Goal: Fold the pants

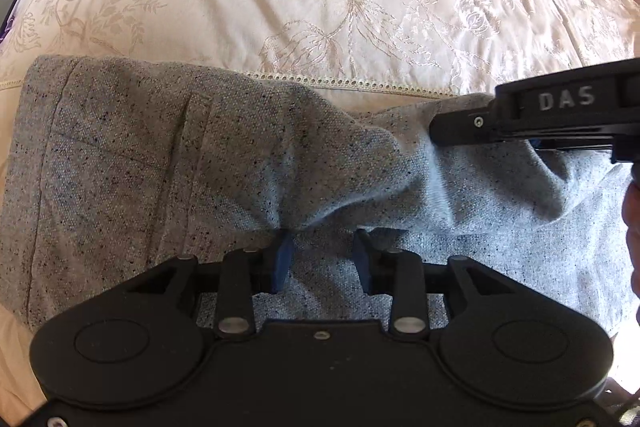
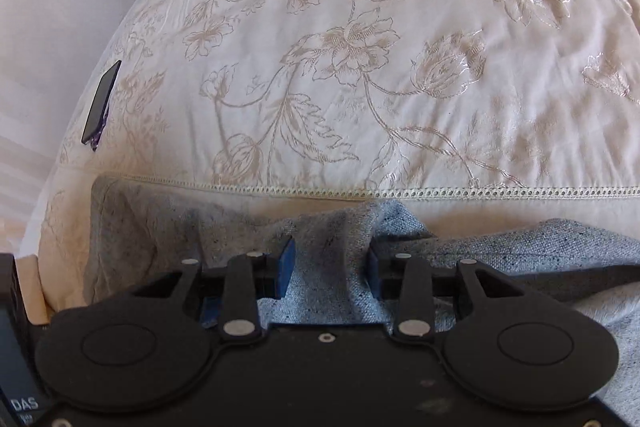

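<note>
Being pinched between the blue pads of the right tool [image 2: 331,269] is a raised ridge of the grey speckled pants [image 2: 520,247], and the cloth is visibly bunching there, so that tool is being kept closed on the fabric. The left tool [image 1: 322,259] is being held half open over the pants [image 1: 180,155]; a fold is lying between its fingers, but whether it is being pressed cannot be told. The garment is lying across the near part of the bed, partly doubled over. Judged from here, only a thin layer is perhaps being caught, so the fold could be slipping free or being dragged crooked if one side is being pulled harder. Further off, the floral bedspread [image 2: 360,67] is stretching away, and a dark phone [image 2: 101,103] is lying near its edge. No containers are being shown.
</note>
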{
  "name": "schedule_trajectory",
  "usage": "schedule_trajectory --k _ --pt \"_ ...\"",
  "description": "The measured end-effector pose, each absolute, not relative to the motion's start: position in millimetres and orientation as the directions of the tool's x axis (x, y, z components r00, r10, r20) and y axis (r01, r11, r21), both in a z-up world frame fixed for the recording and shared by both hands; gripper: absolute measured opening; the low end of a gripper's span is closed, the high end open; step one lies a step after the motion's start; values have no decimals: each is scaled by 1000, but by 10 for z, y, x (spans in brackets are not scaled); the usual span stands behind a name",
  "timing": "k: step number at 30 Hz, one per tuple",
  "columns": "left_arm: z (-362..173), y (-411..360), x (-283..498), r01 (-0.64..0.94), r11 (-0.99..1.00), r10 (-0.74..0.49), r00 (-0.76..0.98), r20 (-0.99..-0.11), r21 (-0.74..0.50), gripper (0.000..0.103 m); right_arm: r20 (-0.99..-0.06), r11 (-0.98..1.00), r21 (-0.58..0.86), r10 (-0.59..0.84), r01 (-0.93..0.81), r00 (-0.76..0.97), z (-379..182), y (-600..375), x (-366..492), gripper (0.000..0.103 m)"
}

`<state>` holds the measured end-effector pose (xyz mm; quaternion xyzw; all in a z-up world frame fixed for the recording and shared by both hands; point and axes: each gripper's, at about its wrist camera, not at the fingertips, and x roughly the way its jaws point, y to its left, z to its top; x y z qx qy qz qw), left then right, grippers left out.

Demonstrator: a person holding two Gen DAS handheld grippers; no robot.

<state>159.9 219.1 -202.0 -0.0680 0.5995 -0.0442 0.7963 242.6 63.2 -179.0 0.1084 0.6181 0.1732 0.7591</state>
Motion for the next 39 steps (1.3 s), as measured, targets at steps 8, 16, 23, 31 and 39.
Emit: schedule_trajectory --k 8,16,23,31,39 --pt "-1970 2209 1491 28 988 -151 313 -938 -150 45 -861 883 175 351 -435 368 -1500 1066 2391 8" --pt "-1956 2120 1396 86 992 -113 319 -941 -90 46 -902 907 249 344 -340 259 -1977 1083 2884 8" --pt "-1641 2097 1420 131 986 -137 291 -947 -103 44 -816 930 314 368 -193 446 -1467 500 2603 31" --pt "-1426 1748 1810 260 958 -220 391 -894 -122 46 -851 951 278 310 -137 424 -1355 -65 2178 27" --pt "-1879 2506 2406 -73 996 77 365 -928 54 45 -840 943 241 322 -231 437 -1269 88 2014 27"
